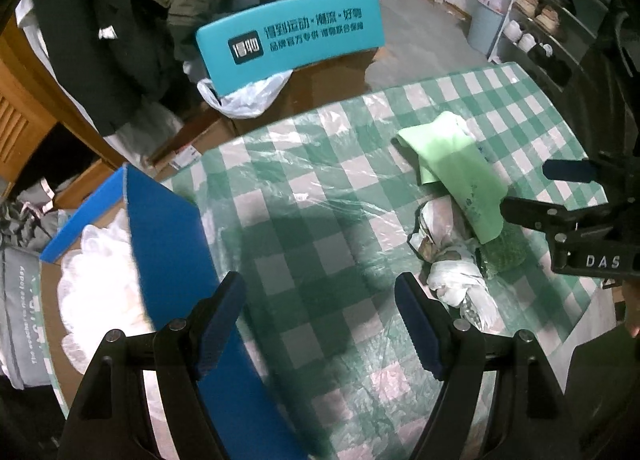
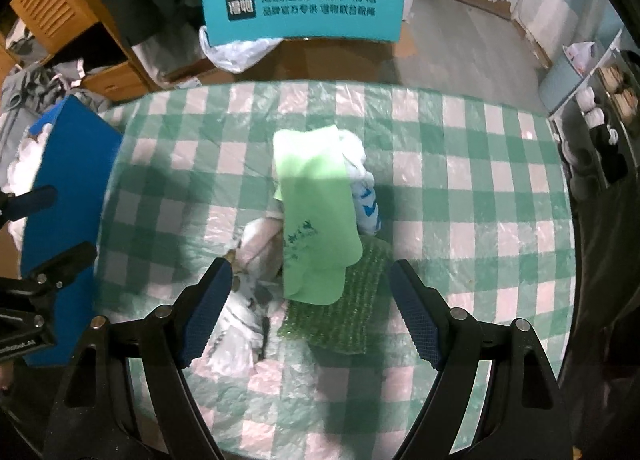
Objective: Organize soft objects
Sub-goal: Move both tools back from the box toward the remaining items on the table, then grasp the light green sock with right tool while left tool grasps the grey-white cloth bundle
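Closest in, the left gripper (image 1: 320, 324) hangs over the table with its blue-padded jaws spread wide and nothing between them, only checkered cloth below. Its left finger (image 1: 220, 324) sits just over the rim of the blue box (image 1: 168, 228), which stands at the table's left edge with its flap up and a heap of white soft stuff (image 1: 100, 272) already inside. A grey bag with printed lettering (image 1: 24, 308) leans just beside the box, farther left.

Moving right across the green-and-white checkered table (image 2: 480, 200), which is covered in clear plastic film, there is a small pile of soft objects near the middle. A light green cloth (image 2: 312, 212) with dark printing lies on top, draped over the rest. Under its left side is a crumpled white patterned bundle (image 2: 244, 300), under its near end a dark green knobbly pad (image 2: 340, 324), and to its right a white piece with blue marks (image 2: 368, 208).

The right gripper (image 2: 310, 312) hovers directly above that pile, jaws released and wide apart; the near end of the pile shows between its pads, though neither pad touches anything. From the left wrist view the same gripper (image 1: 528, 190) reaches in from the right edge, fingertips just beside the green cloth.

Beyond the table a teal chair back (image 2: 304, 8) carries dark printed characters, with a white plastic bag (image 2: 236, 52) under it. At far right stands a shoe rack (image 1: 552, 20).
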`<state>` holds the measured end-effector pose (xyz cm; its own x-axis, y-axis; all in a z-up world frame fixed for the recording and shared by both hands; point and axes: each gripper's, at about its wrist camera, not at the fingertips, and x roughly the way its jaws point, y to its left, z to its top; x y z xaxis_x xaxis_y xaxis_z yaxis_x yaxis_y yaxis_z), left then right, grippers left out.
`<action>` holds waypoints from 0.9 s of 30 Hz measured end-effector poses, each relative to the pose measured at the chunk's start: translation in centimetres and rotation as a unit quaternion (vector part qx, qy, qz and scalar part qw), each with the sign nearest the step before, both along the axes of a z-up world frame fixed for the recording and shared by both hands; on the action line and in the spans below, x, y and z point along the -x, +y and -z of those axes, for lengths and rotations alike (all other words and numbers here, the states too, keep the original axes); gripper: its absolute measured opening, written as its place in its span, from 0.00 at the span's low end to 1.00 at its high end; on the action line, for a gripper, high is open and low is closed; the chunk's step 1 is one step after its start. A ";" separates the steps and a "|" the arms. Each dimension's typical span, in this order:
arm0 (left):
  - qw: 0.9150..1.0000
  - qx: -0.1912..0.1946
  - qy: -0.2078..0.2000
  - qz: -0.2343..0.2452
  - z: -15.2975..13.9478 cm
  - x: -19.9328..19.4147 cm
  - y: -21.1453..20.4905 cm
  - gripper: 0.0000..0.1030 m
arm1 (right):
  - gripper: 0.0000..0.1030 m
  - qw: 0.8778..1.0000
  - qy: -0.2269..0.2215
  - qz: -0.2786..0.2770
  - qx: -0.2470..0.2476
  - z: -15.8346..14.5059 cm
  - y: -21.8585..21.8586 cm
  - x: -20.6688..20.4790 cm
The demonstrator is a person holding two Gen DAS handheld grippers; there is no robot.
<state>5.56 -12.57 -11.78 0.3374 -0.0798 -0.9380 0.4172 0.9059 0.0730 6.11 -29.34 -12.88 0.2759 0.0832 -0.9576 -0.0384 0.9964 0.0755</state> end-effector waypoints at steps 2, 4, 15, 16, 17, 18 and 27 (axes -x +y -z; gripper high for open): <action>1.000 -0.001 0.006 -0.002 0.6 -0.2 -0.3 0.76 | 0.79 1.000 0.003 0.001 0.000 0.7 0.0 -0.1; 1.000 -0.007 0.013 0.000 1.3 -0.5 -0.6 0.76 | 0.79 1.000 0.007 0.000 0.003 1.4 0.1 -0.3; 0.999 -0.016 0.040 -0.005 4.0 -1.9 -1.6 0.76 | 0.69 0.999 0.032 0.007 0.008 5.0 0.1 -1.8; 0.999 -0.017 0.042 -0.005 4.1 -2.0 -1.7 0.76 | 0.67 0.999 0.033 0.007 0.010 5.3 0.0 -1.8; 0.999 -0.016 0.044 -0.004 4.2 -2.1 -1.8 0.76 | 0.65 0.999 0.034 0.007 0.014 5.5 0.0 -1.9; 0.999 -0.016 0.045 -0.003 4.3 -2.1 -1.8 0.76 | 0.62 0.999 0.034 0.007 0.015 5.7 0.0 -2.1; 0.998 -0.013 0.057 -0.002 4.8 -2.4 -1.7 0.76 | 0.22 0.999 0.046 0.003 0.020 6.7 0.0 -2.5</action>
